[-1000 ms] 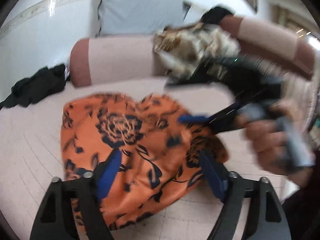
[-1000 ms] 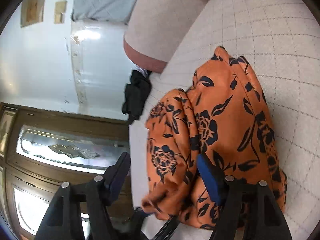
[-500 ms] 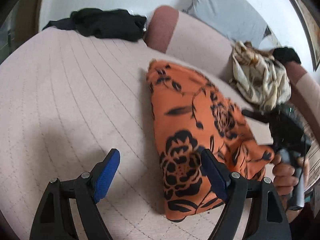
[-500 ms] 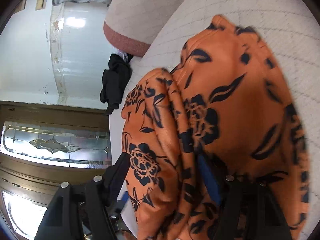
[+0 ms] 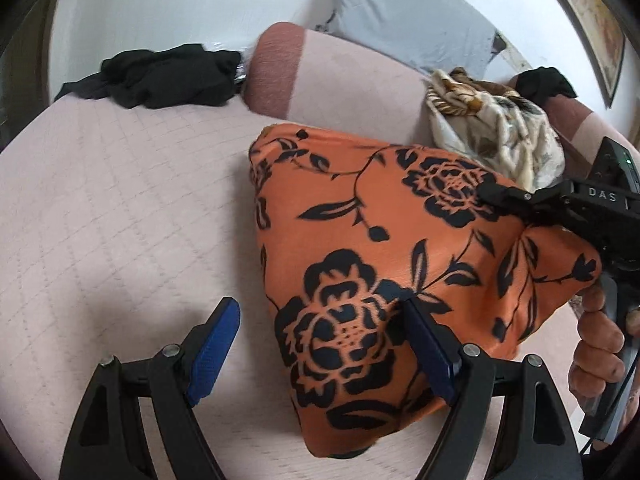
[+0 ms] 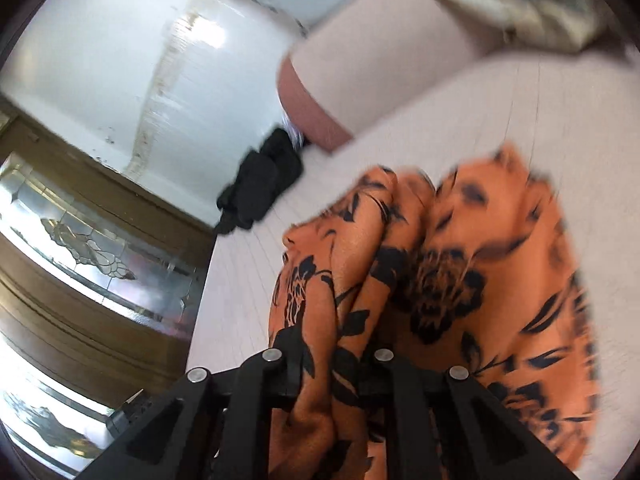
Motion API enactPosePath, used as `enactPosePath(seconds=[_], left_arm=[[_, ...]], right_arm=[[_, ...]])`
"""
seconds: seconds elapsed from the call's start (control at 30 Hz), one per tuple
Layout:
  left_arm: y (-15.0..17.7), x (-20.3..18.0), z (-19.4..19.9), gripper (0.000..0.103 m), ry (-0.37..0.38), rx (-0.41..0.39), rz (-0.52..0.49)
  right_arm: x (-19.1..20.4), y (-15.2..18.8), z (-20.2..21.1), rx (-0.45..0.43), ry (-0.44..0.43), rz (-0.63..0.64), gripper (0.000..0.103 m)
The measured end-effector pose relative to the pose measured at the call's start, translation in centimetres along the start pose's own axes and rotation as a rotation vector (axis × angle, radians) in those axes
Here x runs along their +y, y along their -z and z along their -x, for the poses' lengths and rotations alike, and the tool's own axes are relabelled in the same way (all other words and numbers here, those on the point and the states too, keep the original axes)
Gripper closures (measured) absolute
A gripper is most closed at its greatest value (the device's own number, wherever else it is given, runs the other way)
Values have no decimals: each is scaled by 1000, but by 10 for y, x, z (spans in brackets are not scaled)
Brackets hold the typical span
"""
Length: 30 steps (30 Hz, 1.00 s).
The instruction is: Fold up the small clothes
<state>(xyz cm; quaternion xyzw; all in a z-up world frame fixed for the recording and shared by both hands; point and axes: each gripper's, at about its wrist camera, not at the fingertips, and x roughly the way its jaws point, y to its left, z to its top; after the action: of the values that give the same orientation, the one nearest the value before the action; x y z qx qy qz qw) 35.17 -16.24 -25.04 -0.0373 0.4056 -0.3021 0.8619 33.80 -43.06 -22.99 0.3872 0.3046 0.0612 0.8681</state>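
An orange garment with black flowers [image 5: 380, 240] lies bunched on the pale quilted bed [image 5: 120, 220]. My left gripper [image 5: 318, 308] is open at the garment's near corner. Its right finger lies against the cloth and its left finger stands over bare quilt. At the garment's right edge my right gripper [image 5: 494, 198] is shut on a fold and holds it up off the bed. In the right wrist view the orange garment [image 6: 480, 280] is pinched between the closed fingers of the right gripper [image 6: 336, 344], and the cloth hides the pads.
A black garment [image 5: 160, 76] lies at the far left of the bed. A cream patterned cloth [image 5: 496, 140] rests on the pink bolster [image 5: 320, 72], below a grey pillow [image 5: 400, 20]. A hand [image 5: 596, 336] holds the right gripper's handle. A wooden door with patterned glass [image 6: 80, 260] stands beyond the bed.
My right gripper has shut on the orange garment's edge and raised it. My left gripper has swung round to the garment's near corner and stays open.
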Motion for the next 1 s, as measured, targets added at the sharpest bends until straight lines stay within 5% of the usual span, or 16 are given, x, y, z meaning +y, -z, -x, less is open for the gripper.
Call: enactPosePath(seconds=[0.13,0.3,0.37,0.57,0.83,1.0], left_arm=[[2,-22,-10,17,12,32,-54],[15,-44,-36,17,-40,121,-141],[19,-43,-37,17,-53,124,-150],[18,-34,-35,15,-31,136,-94],[17,-34,-34,15,-20,144,-112],[20,-33,-33,15,-19,143,-119]], right_arm=[[-11,-2,33,-66,66,20,89],[-63,-1,36,5,272,-55,89],[-90,0,21,122,246,-167,85],[-96,-19,32,137,126,-255,81],[-121,-44,-1,197,78,-332,72],[-109,-69,13,105,195,-284,72]])
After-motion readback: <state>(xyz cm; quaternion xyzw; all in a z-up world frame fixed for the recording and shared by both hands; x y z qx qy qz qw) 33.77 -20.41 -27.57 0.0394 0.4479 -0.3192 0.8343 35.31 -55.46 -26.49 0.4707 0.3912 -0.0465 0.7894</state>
